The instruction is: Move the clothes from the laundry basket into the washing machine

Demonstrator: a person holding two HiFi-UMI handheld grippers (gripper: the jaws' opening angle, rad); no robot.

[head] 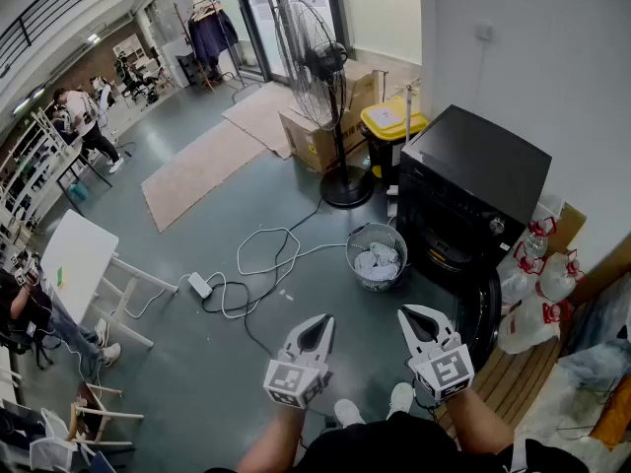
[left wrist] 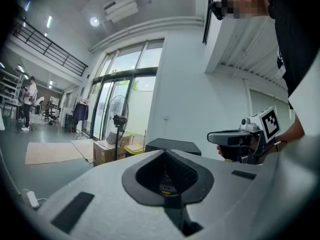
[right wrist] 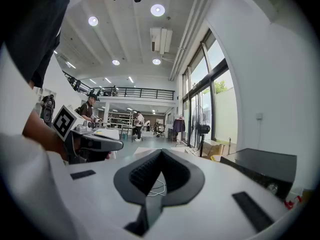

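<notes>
Grippers sit low at the bottom centre of the head view, close to the person's body. The left gripper (head: 321,323) and the right gripper (head: 408,315) each have their jaws closed tip to tip, with nothing between them; each gripper view shows only an empty hollow behind the meeting tips. Nothing has been picked up yet, so the step in hand looks like the reach for a first garment. To do it well, the jaws should be spread before they dip in, come down from above, and pinch one piece off the top of the heap instead of digging. The laundry basket (head: 353,249) stands above the grippers, around mid-frame and well apart from both, with pale clothes (head: 378,262) bunched inside. A white cable (head: 261,259) loops over the floor to its left and is worth stepping around. Just right of the basket stands the black washing machine (head: 478,180), its door apparently swung open toward the lower right.
</notes>
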